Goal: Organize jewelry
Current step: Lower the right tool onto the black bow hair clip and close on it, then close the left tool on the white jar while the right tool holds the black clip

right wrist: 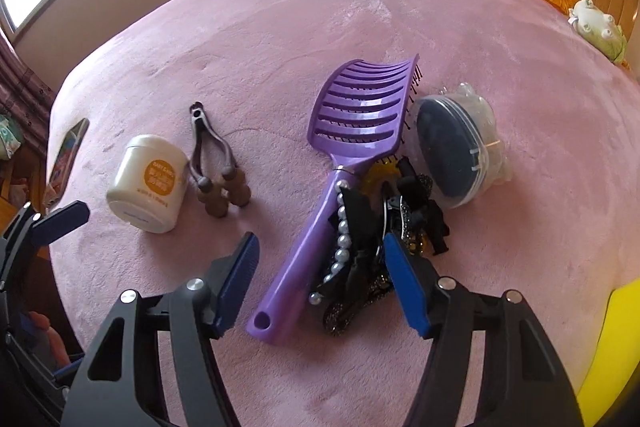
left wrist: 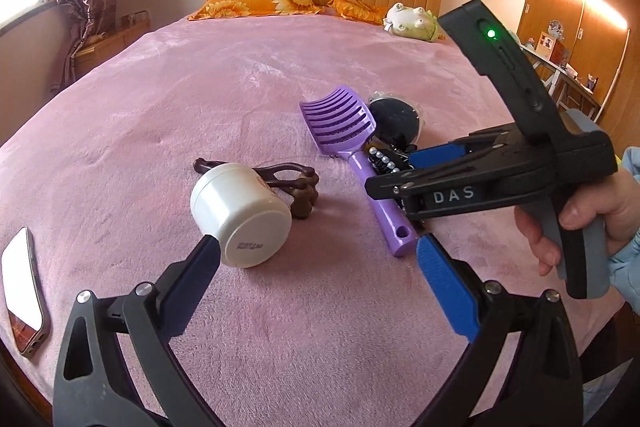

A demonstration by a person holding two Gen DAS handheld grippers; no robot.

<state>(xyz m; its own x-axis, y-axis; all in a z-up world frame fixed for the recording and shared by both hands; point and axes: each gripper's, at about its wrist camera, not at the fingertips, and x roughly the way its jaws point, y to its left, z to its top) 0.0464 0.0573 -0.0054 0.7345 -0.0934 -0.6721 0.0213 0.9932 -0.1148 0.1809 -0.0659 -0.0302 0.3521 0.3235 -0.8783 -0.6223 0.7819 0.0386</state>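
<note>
A heap of hair accessories [right wrist: 360, 259] lies on the pink bedspread: a pearl-trimmed black bow clip [right wrist: 343, 227], glittery dark clips and black ties. It rests against the handle of a purple vented hairbrush [right wrist: 356, 115]. My right gripper [right wrist: 320, 255] hangs over both with its jaws apart, brush handle and clips between the blue pads. The right pad touches the heap's edge; the left pad stands clear of the handle. In the left wrist view that gripper [left wrist: 396, 171] sits over the heap [left wrist: 384, 159]. My left gripper [left wrist: 316, 247] is open, nothing between its fingers.
A white cream jar [left wrist: 244, 211] lies on its side at my left fingertip, a brown wooden roller massager [left wrist: 296, 187] behind it. A clear round case [right wrist: 460, 147] lies right of the brush. A phone [left wrist: 22, 291] rests at the bed's left edge. Pillows and a plush toy [left wrist: 412, 21] lie by the headboard.
</note>
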